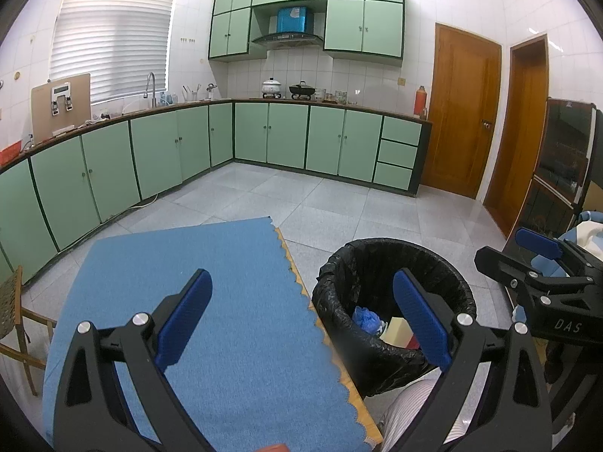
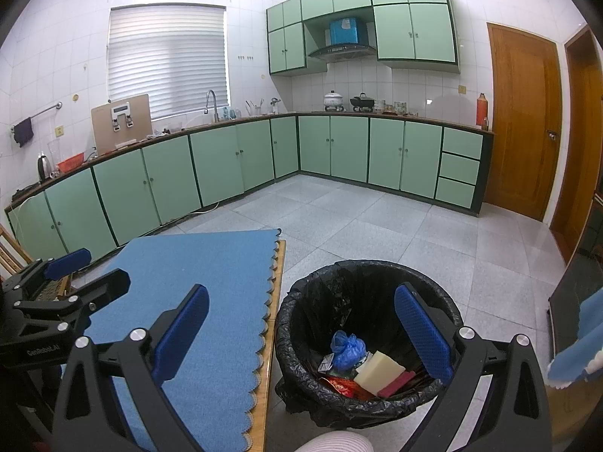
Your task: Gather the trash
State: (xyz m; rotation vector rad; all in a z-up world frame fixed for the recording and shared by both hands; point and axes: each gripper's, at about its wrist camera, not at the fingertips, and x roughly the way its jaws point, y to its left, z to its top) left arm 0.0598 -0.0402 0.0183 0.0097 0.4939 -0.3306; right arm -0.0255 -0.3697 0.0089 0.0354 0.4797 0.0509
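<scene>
Both tools stood spread wide and empty: the left gripper (image 1: 301,316) over the blue mat (image 1: 211,282) on the table, the right gripper (image 2: 301,335) above the lined bin (image 2: 286,324) beside the table's right edge. The trash (image 2: 371,369) already lay in the bin's bottom. The mat showed bare, so collection seemed finished; the next move likely called only for checking for leftovers

Green cabinets (image 2: 335,150) (white-tiled walls (image 2: 252,30)), grey floor (image 2: 377,226)
</scene>
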